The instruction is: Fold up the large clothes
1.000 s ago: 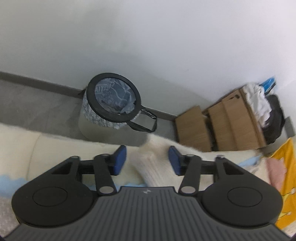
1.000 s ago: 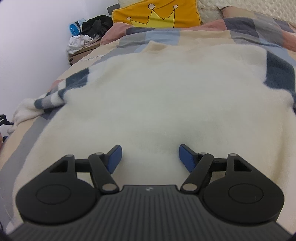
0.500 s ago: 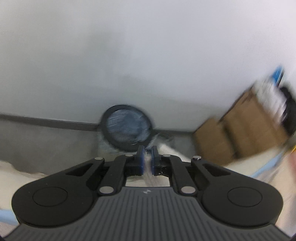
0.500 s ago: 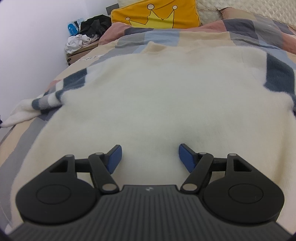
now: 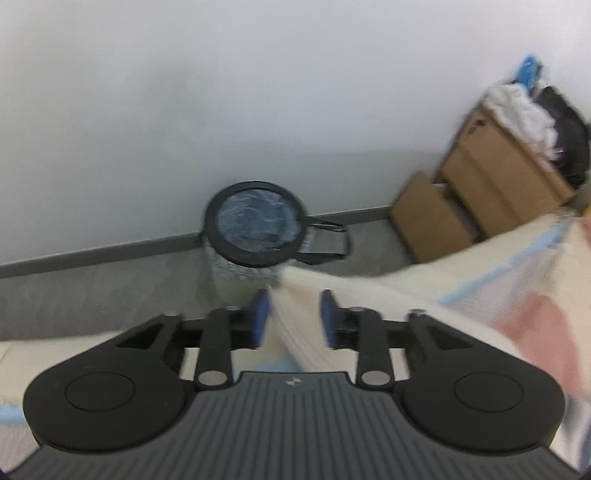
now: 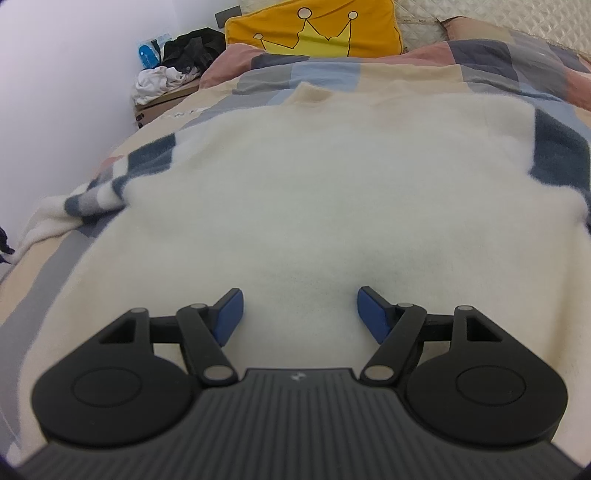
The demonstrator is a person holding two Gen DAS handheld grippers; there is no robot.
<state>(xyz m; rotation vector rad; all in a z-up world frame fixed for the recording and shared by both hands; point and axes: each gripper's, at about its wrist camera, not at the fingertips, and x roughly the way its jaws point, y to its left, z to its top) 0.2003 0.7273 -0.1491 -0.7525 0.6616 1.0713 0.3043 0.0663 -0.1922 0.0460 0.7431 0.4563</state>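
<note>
The bed (image 6: 55, 266) with its checked cover fills nearly everything ahead of my right gripper (image 6: 298, 314), and spread flat over it is the cream fleece sweater (image 6: 314, 192), its body running from just under my fingertips away toward the yellow crown pillow (image 6: 314, 33) at the far end. One sleeve with dark blue and grey bands (image 6: 107, 184) stretches off to my forward left and trails over the mattress edge; a dark blue band on the other sleeve shows at my forward right. My right gripper hangs low over the near part of the sweater with its blue pads (image 6: 229, 314) spread wide apart and nothing between them; whether they touch the fleece I cannot tell. Beyond the bed, far to the left of that gripper, a heap of white and black clothes (image 6: 173, 70) sits on a cardboard box by the wall. My left gripper (image 5: 294, 319) points out past the bed edge toward the white wall and grey floor. Its pads stand partly open, and a ribbed cream cuff of the sweater (image 5: 299, 325) lies in the gap between them, close against both, but the blur keeps me from telling whether they actually pinch it. The cloth runs from there back and off to my right. Straight ahead of the left gripper, on the floor against the wall, stands a round black-rimmed bin with a plastic liner (image 5: 255, 232), and to the forward right lean flattened cardboard boxes (image 5: 480, 192).
</note>
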